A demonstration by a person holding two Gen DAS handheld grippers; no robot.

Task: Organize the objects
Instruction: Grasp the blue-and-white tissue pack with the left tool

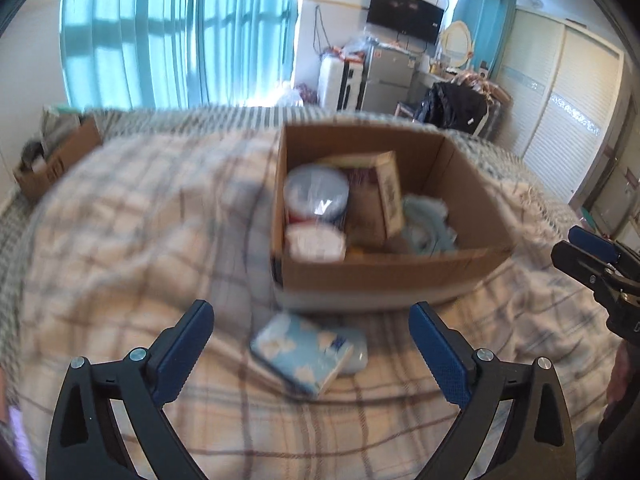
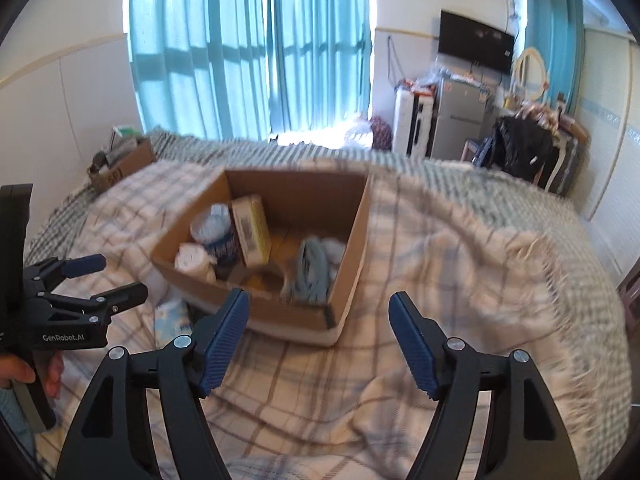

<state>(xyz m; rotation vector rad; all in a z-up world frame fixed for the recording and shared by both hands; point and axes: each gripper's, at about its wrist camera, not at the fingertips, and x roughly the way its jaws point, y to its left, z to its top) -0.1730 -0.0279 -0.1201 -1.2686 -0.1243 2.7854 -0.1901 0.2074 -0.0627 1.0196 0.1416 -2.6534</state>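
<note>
An open cardboard box (image 1: 384,272) stands on the plaid blanket (image 1: 120,240) of a bed. Inside it are a round tin (image 1: 316,194), a small carton (image 1: 384,196), a white roll (image 1: 316,242) and a light blue cloth (image 1: 428,220). A blue tissue pack with white clouds (image 1: 308,352) lies on the blanket just in front of the box. My left gripper (image 1: 311,310) hangs open above that pack, with nothing between its fingers. My right gripper (image 2: 318,298) is open too and empty, near the front right corner of the box (image 2: 292,314). The left gripper (image 2: 120,276) shows at the left of the right wrist view.
A second cardboard box (image 1: 56,160) with clutter sits at the far left corner of the bed. Beyond the bed are teal curtains (image 2: 248,48), a small fridge (image 2: 456,120), a wall TV (image 2: 476,46) and a wardrobe (image 1: 560,92). A hand (image 2: 16,372) holds the left gripper's handle.
</note>
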